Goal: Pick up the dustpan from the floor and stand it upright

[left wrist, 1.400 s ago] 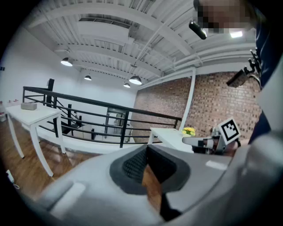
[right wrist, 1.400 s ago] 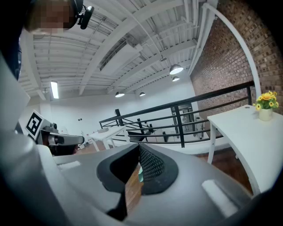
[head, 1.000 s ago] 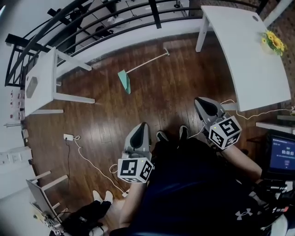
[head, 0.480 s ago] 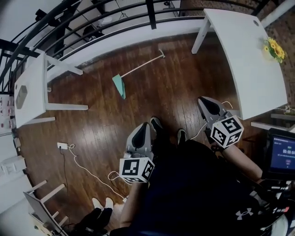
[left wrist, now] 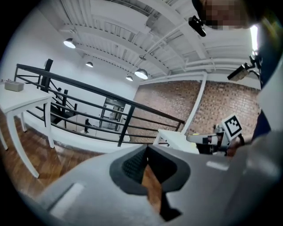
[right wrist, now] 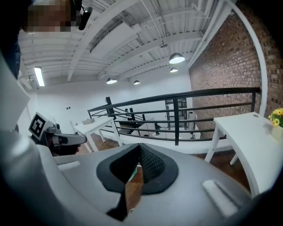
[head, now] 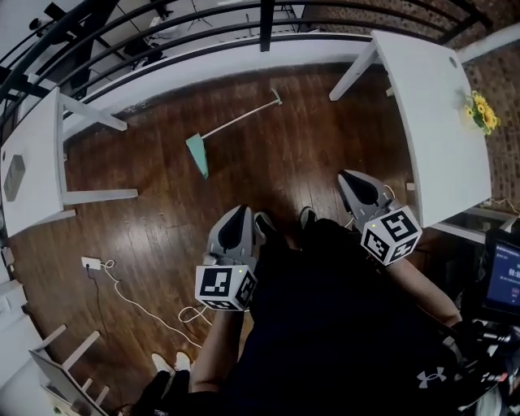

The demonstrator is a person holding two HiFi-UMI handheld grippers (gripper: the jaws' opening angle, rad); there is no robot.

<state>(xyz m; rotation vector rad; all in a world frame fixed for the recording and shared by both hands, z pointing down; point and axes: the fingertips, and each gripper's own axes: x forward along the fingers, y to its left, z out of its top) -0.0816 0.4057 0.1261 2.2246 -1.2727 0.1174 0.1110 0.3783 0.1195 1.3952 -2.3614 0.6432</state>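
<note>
The teal dustpan [head: 197, 154] lies flat on the dark wood floor, and its long white handle [head: 240, 118] runs up and to the right toward the railing. My left gripper [head: 241, 214] is shut with nothing in it, low in the head view, well short of the dustpan and to its lower right. My right gripper [head: 351, 177] is also shut and bare, farther right beside the white table. In the left gripper view the jaws [left wrist: 147, 148] are closed over floor only. The right gripper view shows its jaws [right wrist: 138, 145] closed, with the left gripper [right wrist: 57, 139] off to the left.
A white table [head: 32, 162] stands at the left; another white table [head: 439, 114] with yellow flowers [head: 479, 110] is at the right. A black railing [head: 264, 20] bounds the far side. A power strip with its cable [head: 91, 262] lies on the floor at lower left. My shoes [head: 264, 221] are between the grippers.
The person has stepped forward: railing and tables have come nearer, and the dustpan has slid left and down in the head view, closer to the left gripper. Both grippers stayed shut.
</note>
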